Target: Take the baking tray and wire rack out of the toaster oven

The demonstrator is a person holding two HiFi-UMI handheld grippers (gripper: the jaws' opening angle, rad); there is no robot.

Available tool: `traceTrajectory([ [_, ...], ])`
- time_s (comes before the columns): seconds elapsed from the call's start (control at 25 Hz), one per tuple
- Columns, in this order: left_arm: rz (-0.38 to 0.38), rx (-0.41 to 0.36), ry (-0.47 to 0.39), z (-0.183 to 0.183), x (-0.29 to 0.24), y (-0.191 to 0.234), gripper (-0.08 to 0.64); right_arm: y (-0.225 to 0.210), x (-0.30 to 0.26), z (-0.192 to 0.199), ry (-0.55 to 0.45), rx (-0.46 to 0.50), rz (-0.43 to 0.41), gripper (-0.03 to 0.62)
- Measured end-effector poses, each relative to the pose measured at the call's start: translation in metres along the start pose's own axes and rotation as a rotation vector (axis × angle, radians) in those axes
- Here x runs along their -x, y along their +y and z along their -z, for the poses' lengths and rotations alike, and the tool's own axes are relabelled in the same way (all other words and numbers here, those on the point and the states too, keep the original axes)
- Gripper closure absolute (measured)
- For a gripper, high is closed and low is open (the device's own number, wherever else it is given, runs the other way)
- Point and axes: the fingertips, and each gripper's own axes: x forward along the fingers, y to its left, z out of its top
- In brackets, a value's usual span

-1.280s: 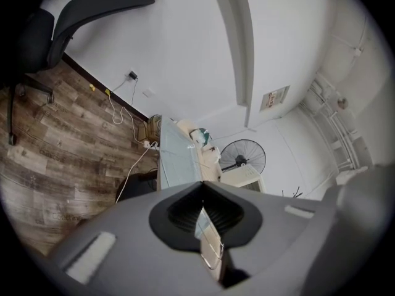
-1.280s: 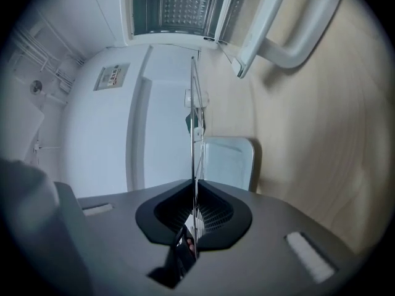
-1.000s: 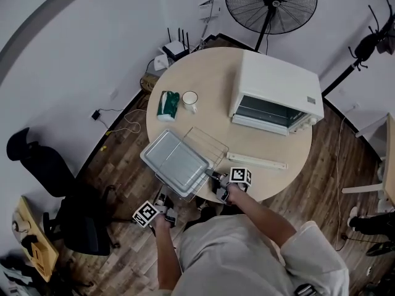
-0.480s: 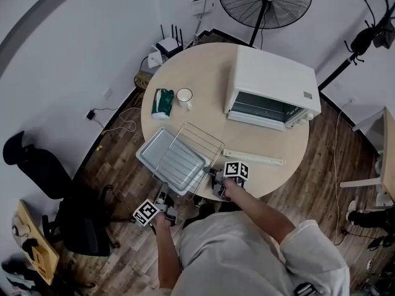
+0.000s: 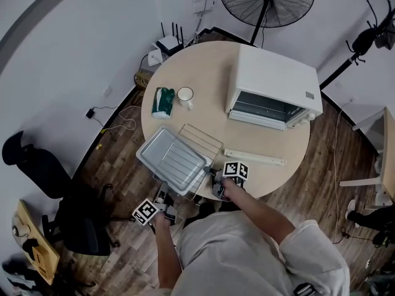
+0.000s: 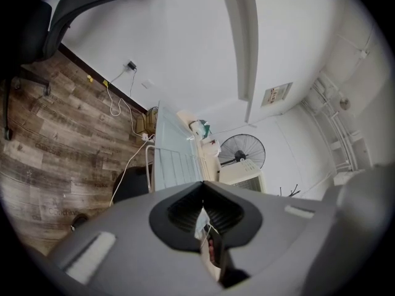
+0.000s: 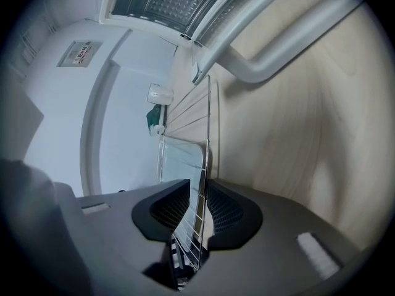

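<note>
Left gripper (image 6: pixel 203 217): jaws shut tight on the near rim of the baking tray (image 6: pixel 173 165). The thin metal edge is pinched between the pads.

Right gripper (image 7: pixel 199 211): jaws closed on the near edge of the wire rack (image 7: pixel 194 119), with one wire running up between the pads.

Each thing is gripped at its near edge, probably because that is the edge that faced the person when it slid out of the toaster oven (image 5: pixel 274 85).

From the head view, the tray (image 5: pixel 173 160) sits at the near-left edge of the table (image 5: pixel 203 66), its near corner past the edge above the left gripper (image 5: pixel 164 198). The rack (image 5: pixel 201 138) lies partly across the tray's right side, with its far part on bare tabletop. Both are well clear of the oven. The oven door looks folded down, its white handle bar (image 5: pixel 254 157) just beyond the right gripper (image 5: pixel 215 177).

Farther off are a mug (image 5: pixel 184 95) and a green packet (image 5: pixel 163 102), both untouched.

Change over the last second: the rack's far edge was tilted up off the table; it now lies lower and flatter. The right gripper has dipped with it. The left gripper and the tray have hardly moved.

Judgement: removal is done, and the rack is being set down.
</note>
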Motion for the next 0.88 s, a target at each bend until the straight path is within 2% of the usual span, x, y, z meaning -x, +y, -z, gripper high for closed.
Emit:
traceTrajectory([
  [0.16, 0.016, -0.015, 0.022, 0.002, -0.010, -0.012, 0.505, 0.004, 0.004, 0.000, 0.007, 0.027, -0.008, 0.525],
  [0.4, 0.043, -0.111, 0.068, 0.006, -0.031, -0.035, 0.503, 0.002, 0.014, 0.000, 0.015, 0.060, -0.012, 0.517],
  [0.64, 0.052, -0.137, 0.084, 0.024, -0.050, -0.059, 0.505, -0.007, 0.030, 0.001, 0.042, 0.089, 0.010, 0.511],
  [0.72, 0.053, -0.149, 0.091, 0.033, -0.057, -0.069, 0.505, -0.005, 0.037, -0.001, 0.044, 0.125, 0.009, 0.511],
  [0.88, 0.053, -0.216, 0.127, 0.059, -0.065, -0.092, 0.505, 0.000, 0.065, -0.003, 0.024, 0.266, -0.004, 0.511],
])
